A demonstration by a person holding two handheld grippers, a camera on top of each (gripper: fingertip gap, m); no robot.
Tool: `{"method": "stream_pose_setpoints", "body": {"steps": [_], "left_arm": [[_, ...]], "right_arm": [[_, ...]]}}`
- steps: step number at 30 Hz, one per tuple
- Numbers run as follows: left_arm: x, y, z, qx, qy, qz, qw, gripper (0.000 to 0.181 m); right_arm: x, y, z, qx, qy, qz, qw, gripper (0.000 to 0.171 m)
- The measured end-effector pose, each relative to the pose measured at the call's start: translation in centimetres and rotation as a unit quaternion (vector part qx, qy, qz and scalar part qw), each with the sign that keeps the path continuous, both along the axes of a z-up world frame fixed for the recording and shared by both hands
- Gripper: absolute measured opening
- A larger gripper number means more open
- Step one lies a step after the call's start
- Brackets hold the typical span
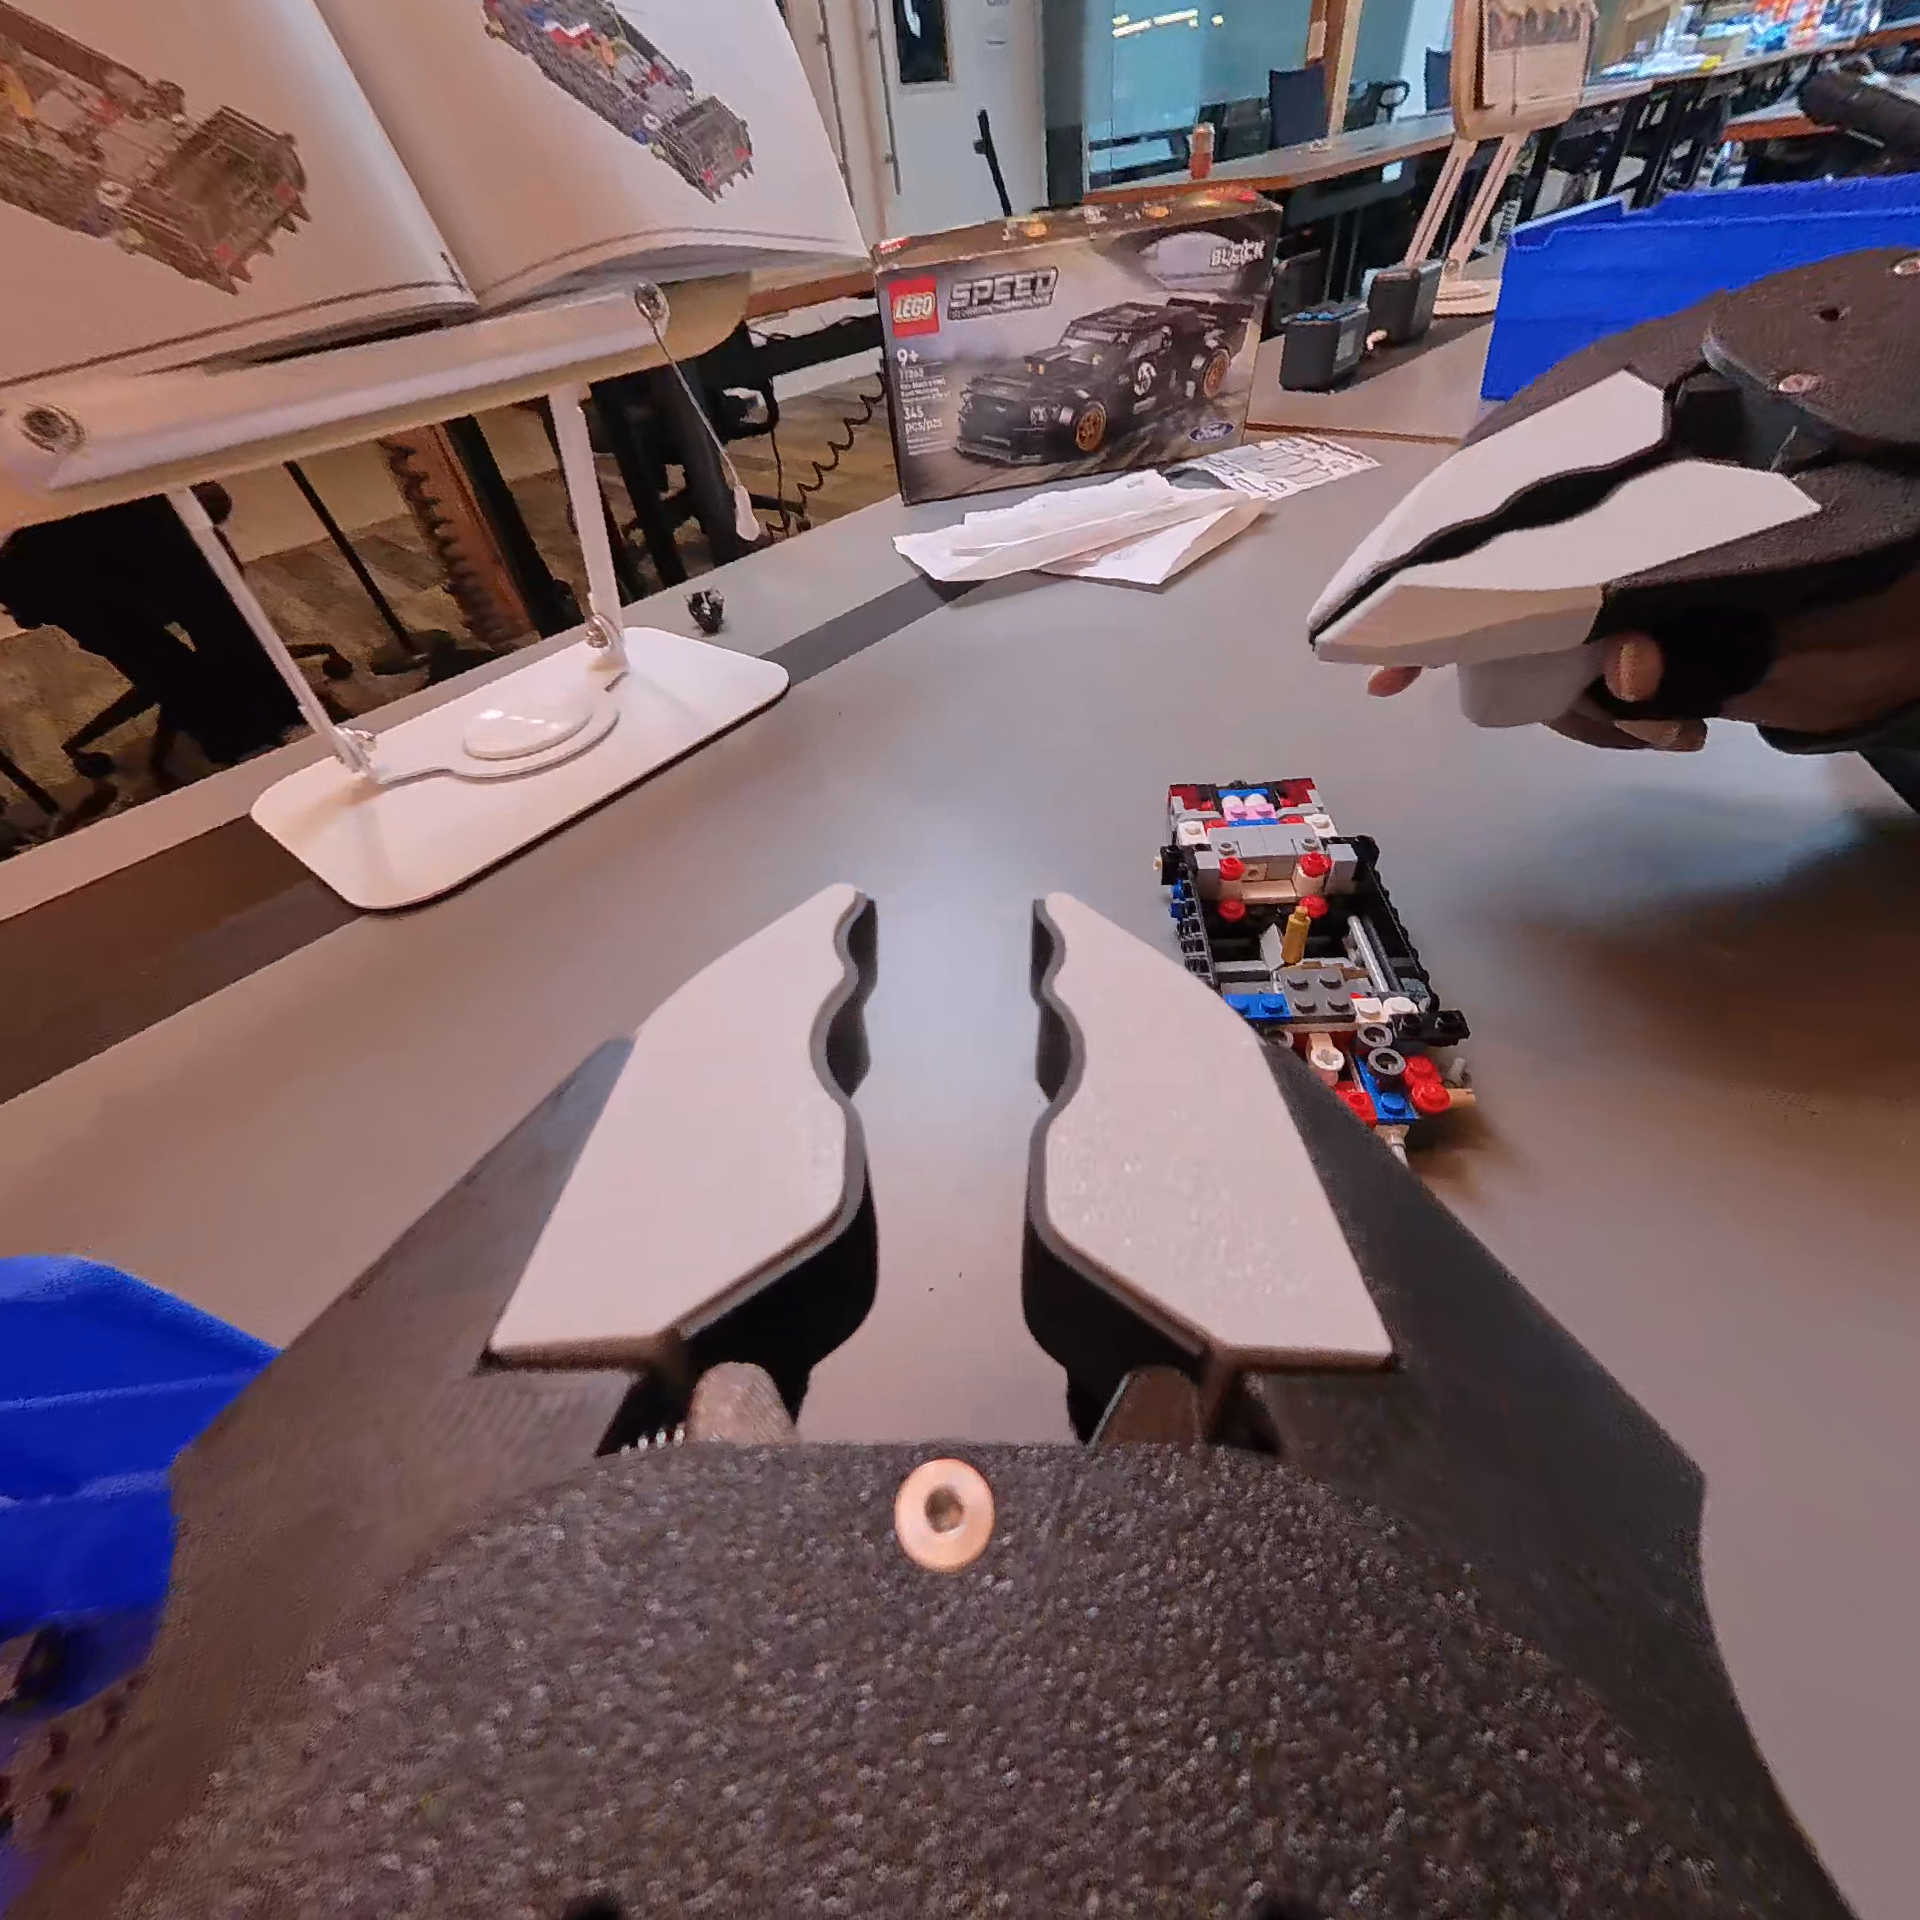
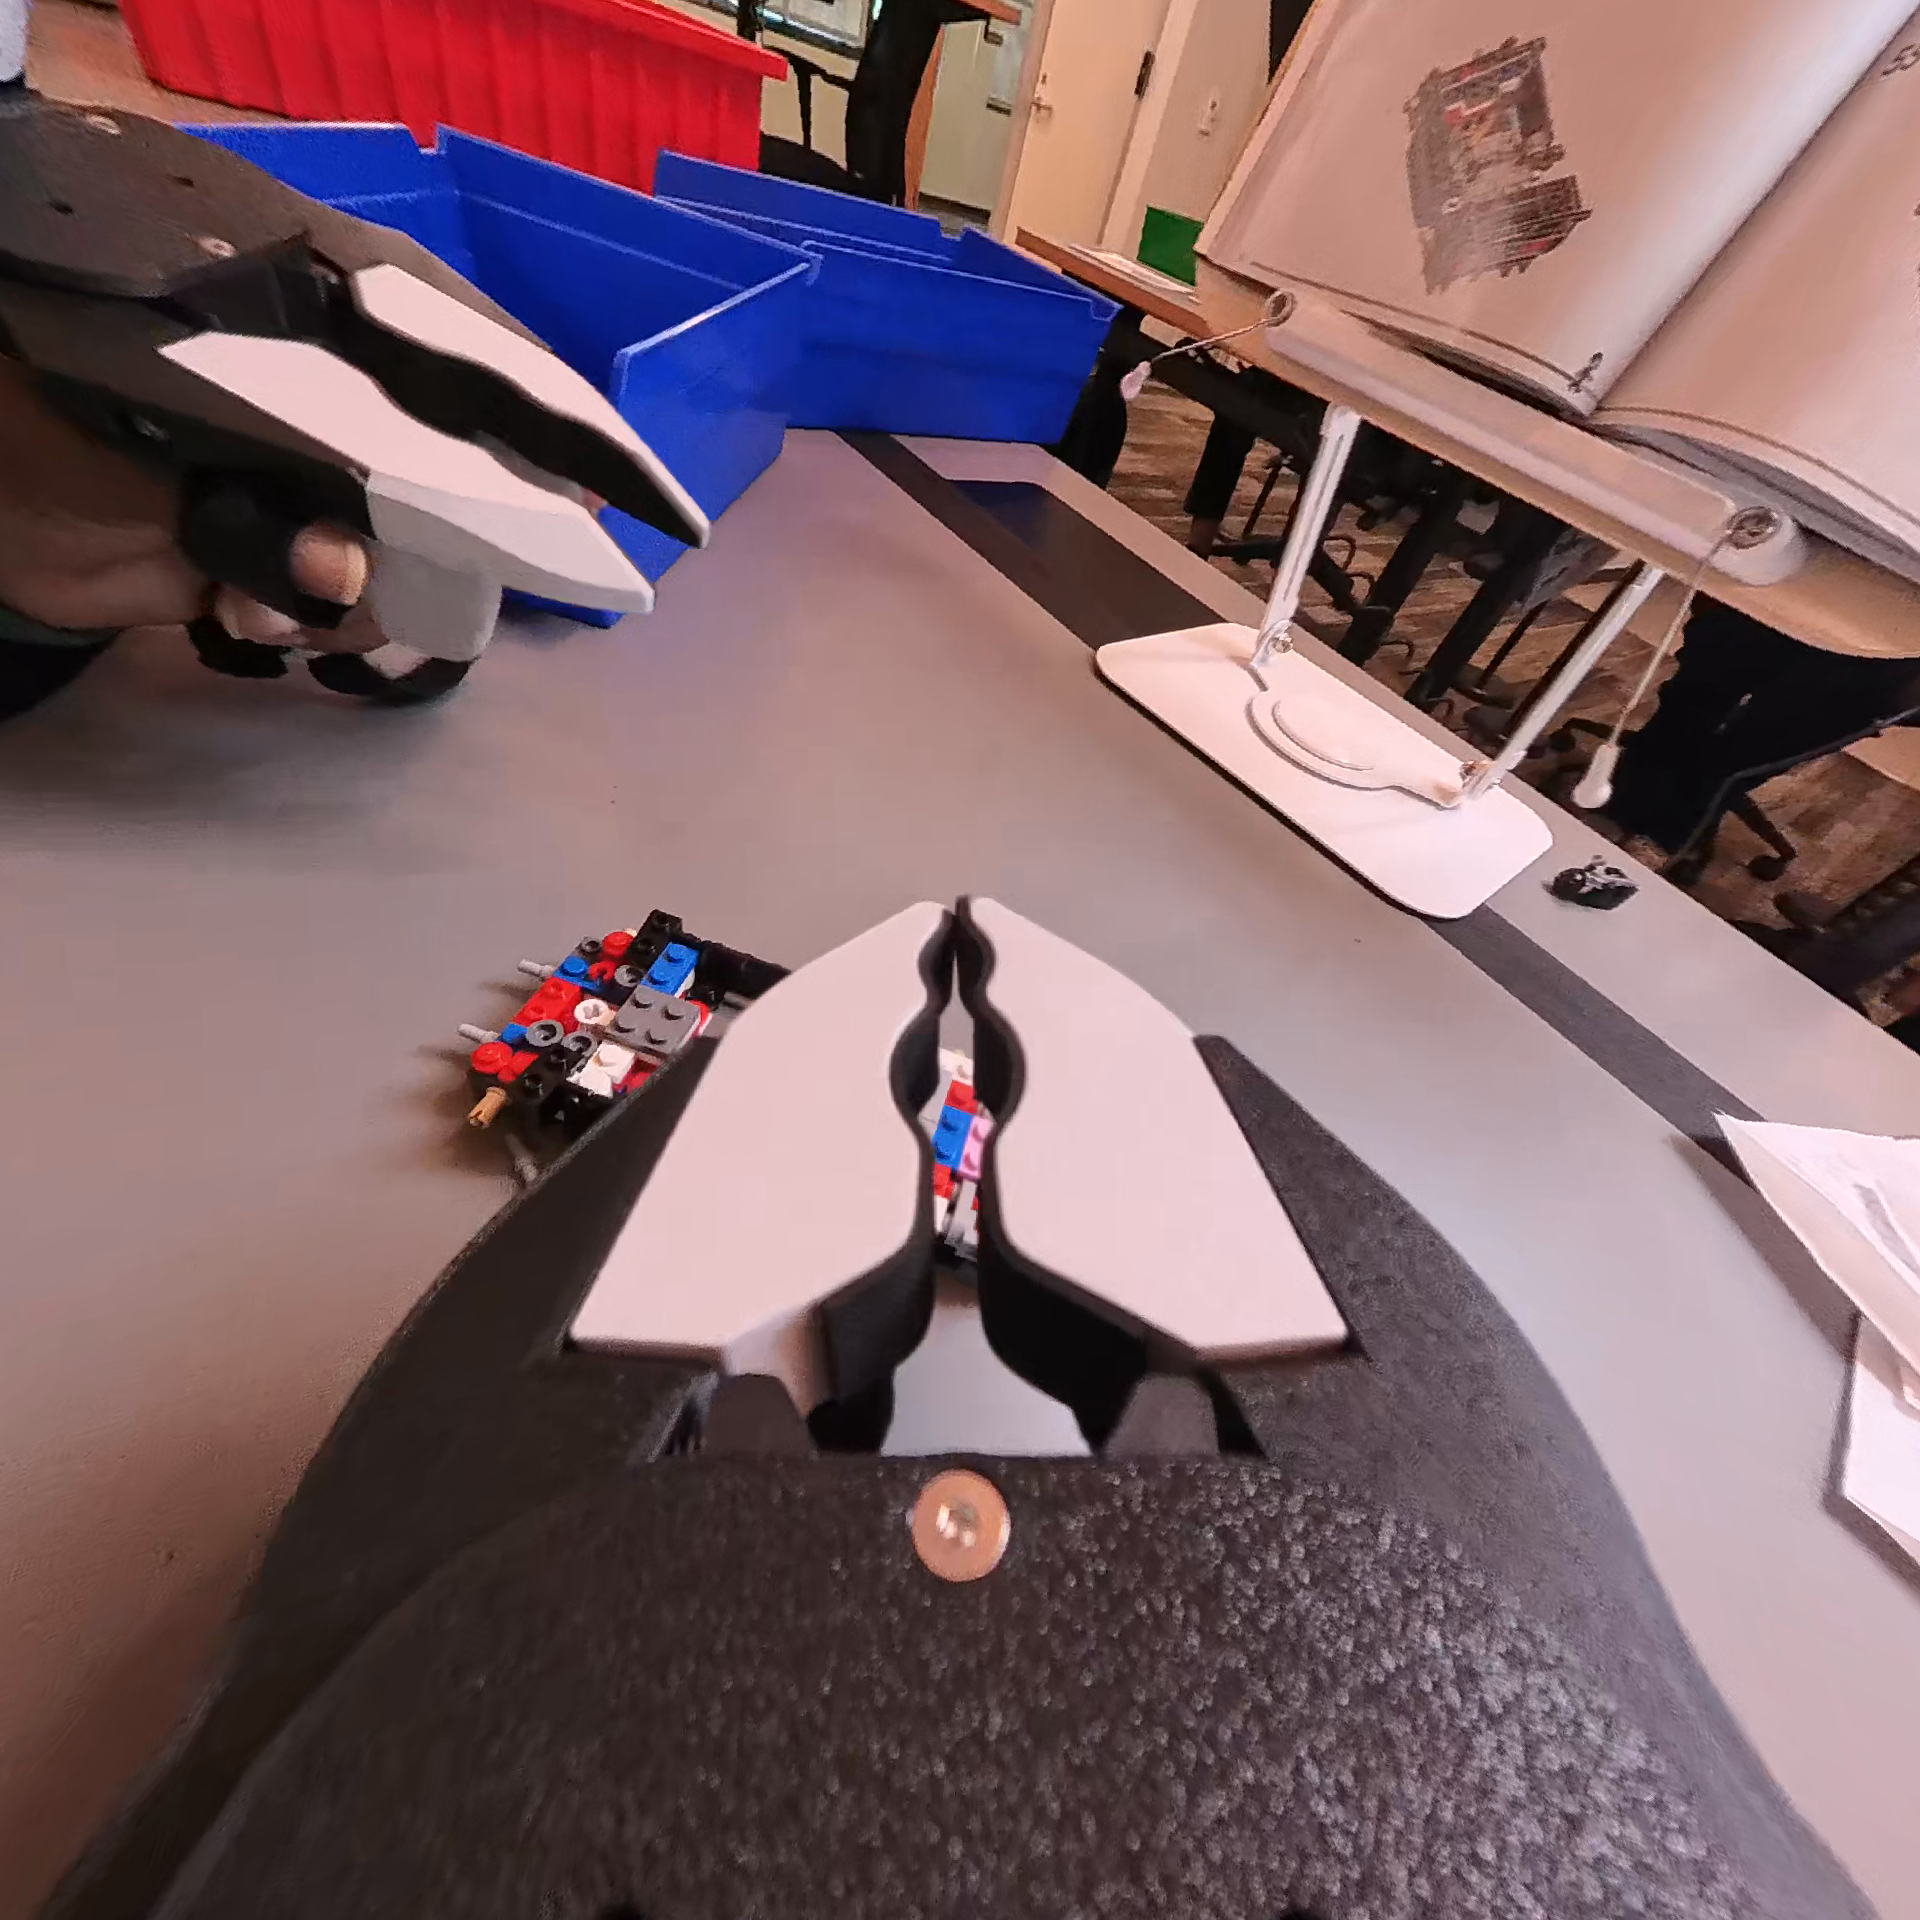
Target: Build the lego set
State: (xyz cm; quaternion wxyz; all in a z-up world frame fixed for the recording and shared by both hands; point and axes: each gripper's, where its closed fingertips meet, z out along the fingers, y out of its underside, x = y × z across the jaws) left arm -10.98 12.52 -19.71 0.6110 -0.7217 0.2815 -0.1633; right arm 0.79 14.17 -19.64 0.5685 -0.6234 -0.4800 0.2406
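Much of the half-built lego car (image 2: 608, 1023) lies hidden beneath the right gripper (image 2: 956, 914), whose fingertips meet, clenched on nothing visible, above the model on the grey table (image 2: 831, 748). The left gripper (image 1: 954, 914) hangs released, fingers parted and empty, with the car just right of its tips. The instruction book (image 1: 416, 156) on its white stand (image 1: 520, 769) is cut off at the frame edge.
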Motion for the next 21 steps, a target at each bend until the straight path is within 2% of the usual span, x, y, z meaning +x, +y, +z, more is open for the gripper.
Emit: {"method": "stream_pose_setpoints", "body": {"steps": [7, 10, 14, 21], "left_arm": [[1.5, -0.5, -1.5, -0.031, 0.022, -0.036, 0.999, 0.056], [2.2, -0.9, -2.1, -0.047, 0.026, -0.056, 0.997, 0.064], [3.9, -2.2, -3.6, -0.09, 0.044, -0.106, 0.989, 0.073], [7.1, -3.9, -6.4, -0.156, 0.095, -0.159, 0.97, 0.079]], "right_arm": [[-0.4, -0.3, -0.4, -0.006, -0.009, 0.007, 1.0, 0.0], [-0.8, -0.9, -0.8, -0.031, -0.019, 0.023, 0.999, 0.006], [-1.7, -2.6, -2.6, -0.113, -0.072, 0.065, 0.989, 0.021], [-2.8, -4.3, -5.3, -0.258, -0.172, 0.074, 0.948, 0.023]]}}
